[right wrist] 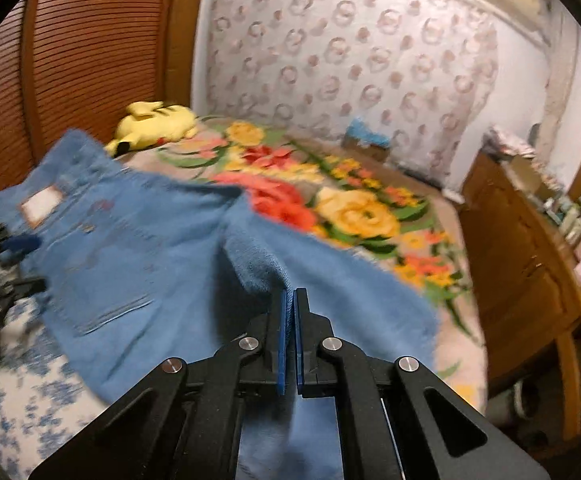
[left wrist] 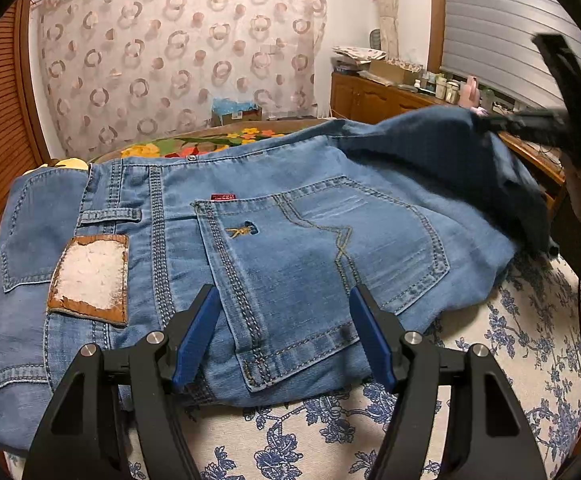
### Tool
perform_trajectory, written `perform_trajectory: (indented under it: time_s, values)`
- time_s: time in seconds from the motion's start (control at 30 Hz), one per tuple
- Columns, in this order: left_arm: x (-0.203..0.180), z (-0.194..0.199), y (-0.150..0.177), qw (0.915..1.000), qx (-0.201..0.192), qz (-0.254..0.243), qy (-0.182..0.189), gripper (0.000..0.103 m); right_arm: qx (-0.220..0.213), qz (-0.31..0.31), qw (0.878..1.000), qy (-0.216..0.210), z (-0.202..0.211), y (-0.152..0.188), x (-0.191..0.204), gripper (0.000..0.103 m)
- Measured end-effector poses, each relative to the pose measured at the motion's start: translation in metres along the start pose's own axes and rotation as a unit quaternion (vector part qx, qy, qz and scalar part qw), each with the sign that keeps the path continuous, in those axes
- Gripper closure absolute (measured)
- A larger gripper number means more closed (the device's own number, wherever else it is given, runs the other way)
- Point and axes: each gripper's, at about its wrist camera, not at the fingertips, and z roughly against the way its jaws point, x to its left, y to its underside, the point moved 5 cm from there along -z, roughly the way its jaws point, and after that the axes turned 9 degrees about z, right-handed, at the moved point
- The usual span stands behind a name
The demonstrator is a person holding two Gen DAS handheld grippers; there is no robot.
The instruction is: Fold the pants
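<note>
Blue jeans (left wrist: pixel 282 248) lie on a blue-flowered white cloth (left wrist: pixel 530 340), back side up, with a back pocket and a brown leather patch (left wrist: pixel 90 276) showing. My left gripper (left wrist: pixel 282 320) is open, its blue pads on either side of the pocket's lower edge, just over the denim. My right gripper (right wrist: pixel 290 300) is shut on a fold of the jeans' leg (right wrist: pixel 258 264) and holds it lifted above the bed. In the left wrist view the right gripper (left wrist: pixel 530 120) shows at the far right with the raised dark denim (left wrist: pixel 450 140).
A flower-patterned bedspread (right wrist: pixel 350 208) covers the bed beyond the jeans. A yellow plush toy (right wrist: pixel 154 124) lies at the bed's far left. A wooden cabinet (right wrist: pixel 522 264) with bottles stands on the right. A curtain and a wooden slatted door are behind.
</note>
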Motion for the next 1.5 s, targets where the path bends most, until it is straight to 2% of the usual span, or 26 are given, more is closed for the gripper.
perform_trajectory:
  time_s: [0.23, 0.37, 0.5, 0.6, 0.67, 0.7, 0.77, 0.93, 1.1, 1.2, 1.3, 1.33, 1.37, 1.5]
  values:
    - [0.000, 0.000, 0.000, 1.0000, 0.000, 0.001, -0.001, 0.035, 0.040, 0.001, 0.998, 0.051, -0.052, -0.015, -0.029, 0.100]
    - [0.001, 0.000, 0.000, 1.0000, 0.001, 0.001, -0.002, 0.035, 0.068, -0.022, 0.995, 0.069, -0.088, -0.032, -0.025, 0.100]
    - [0.001, 0.001, 0.000, 1.0000, 0.001, 0.002, -0.002, 0.035, 0.076, -0.072, 0.993, 0.052, -0.105, -0.041, -0.026, 0.099]
    - [0.000, 0.002, 0.000, 1.0000, 0.000, -0.001, -0.004, 0.035, 0.065, -0.078, 0.993, 0.056, -0.092, -0.045, -0.022, 0.078]
    - [0.000, 0.001, -0.002, 1.0000, 0.002, 0.002, -0.004, 0.035, 0.059, -0.082, 0.994, 0.043, -0.087, -0.043, -0.021, 0.064]
    - [0.000, 0.002, -0.004, 1.0000, 0.004, 0.005, -0.004, 0.035, 0.056, -0.084, 0.994, 0.038, -0.081, -0.040, -0.020, 0.062]
    - [-0.003, 0.007, -0.009, 0.9998, 0.004, 0.018, 0.008, 0.035, 0.052, -0.083, 0.995, 0.027, -0.071, -0.033, -0.016, 0.060]
    - [-0.023, 0.012, -0.025, 0.9996, -0.003, 0.016, 0.024, 0.035, 0.058, -0.057, 0.996, -0.047, -0.056, -0.018, 0.022, 0.060]
    - [-0.040, 0.010, -0.027, 0.9996, -0.004, 0.001, 0.030, 0.035, 0.085, -0.015, 0.995, -0.041, -0.063, -0.006, 0.044, 0.055]
    - [-0.043, 0.008, -0.023, 0.9996, 0.001, -0.007, 0.026, 0.035, 0.117, 0.008, 0.993, -0.023, -0.079, -0.003, 0.045, 0.055]
    - [-0.042, 0.007, -0.020, 0.9997, 0.007, -0.010, 0.022, 0.035, 0.128, 0.027, 0.991, -0.016, -0.086, 0.000, 0.044, 0.055]
    - [-0.042, 0.007, -0.019, 0.9997, 0.008, -0.009, 0.021, 0.035, 0.126, 0.031, 0.991, -0.013, -0.087, 0.000, 0.042, 0.061]
    - [-0.041, 0.007, -0.019, 0.9997, 0.009, -0.008, 0.020, 0.035, 0.126, 0.031, 0.992, -0.010, -0.087, -0.001, 0.038, 0.082]
    - [-0.037, 0.010, -0.015, 0.9998, 0.008, -0.006, 0.016, 0.035, 0.127, 0.010, 0.992, 0.012, -0.097, -0.008, 0.006, 0.083]
